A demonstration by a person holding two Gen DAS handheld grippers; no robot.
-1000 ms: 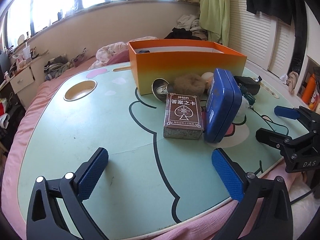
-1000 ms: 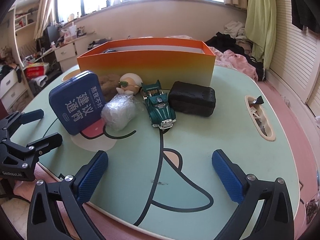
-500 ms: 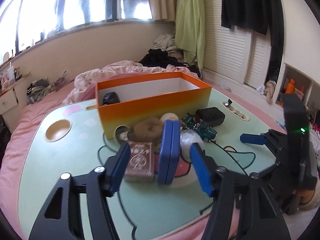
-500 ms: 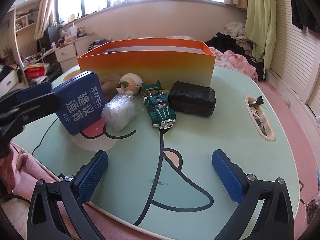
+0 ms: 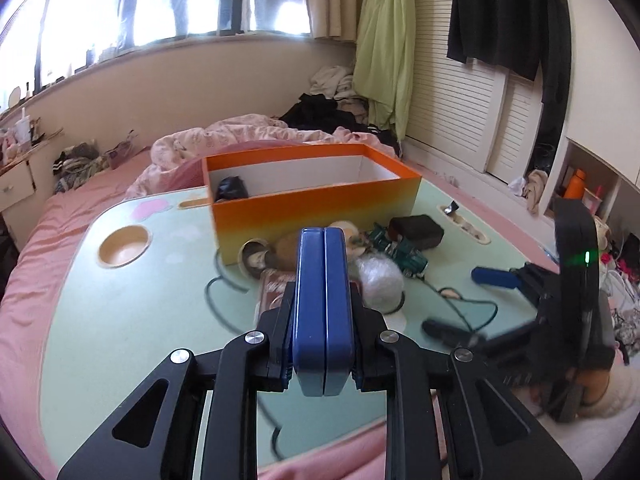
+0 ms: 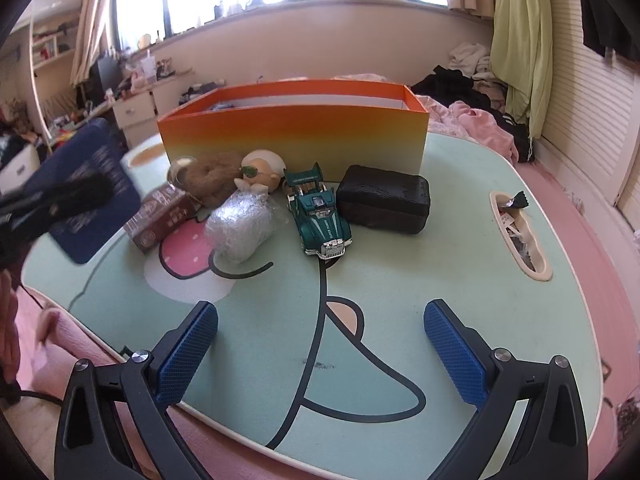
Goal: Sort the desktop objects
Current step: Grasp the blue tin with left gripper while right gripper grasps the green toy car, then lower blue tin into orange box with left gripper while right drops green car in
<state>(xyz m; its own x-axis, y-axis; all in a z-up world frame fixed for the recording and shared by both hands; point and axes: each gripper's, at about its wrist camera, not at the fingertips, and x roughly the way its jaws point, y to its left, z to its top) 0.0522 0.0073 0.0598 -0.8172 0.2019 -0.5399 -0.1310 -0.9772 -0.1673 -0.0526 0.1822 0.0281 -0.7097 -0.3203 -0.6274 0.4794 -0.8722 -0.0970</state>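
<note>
Blue tin [image 5: 323, 304] between left gripper [image 5: 322, 354] jaws

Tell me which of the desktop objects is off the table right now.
The blue tin: the left gripper is shut on it and holds it up, while the toy car and black case rest on the table.

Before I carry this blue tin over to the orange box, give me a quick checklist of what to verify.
1. Left hand-held gripper shut on the flat blue metal tin: ok.
2. Tin lifted off the mint-green cartoon table: cannot tell.
3. Orange cardboard box open with free floor space beside the dark object inside: ok.
4. Right hand-held gripper open, holding nothing, away from the box: ok.
5. Brown card box and plastic-wrapped bundle not touching the tin: cannot tell.
</note>
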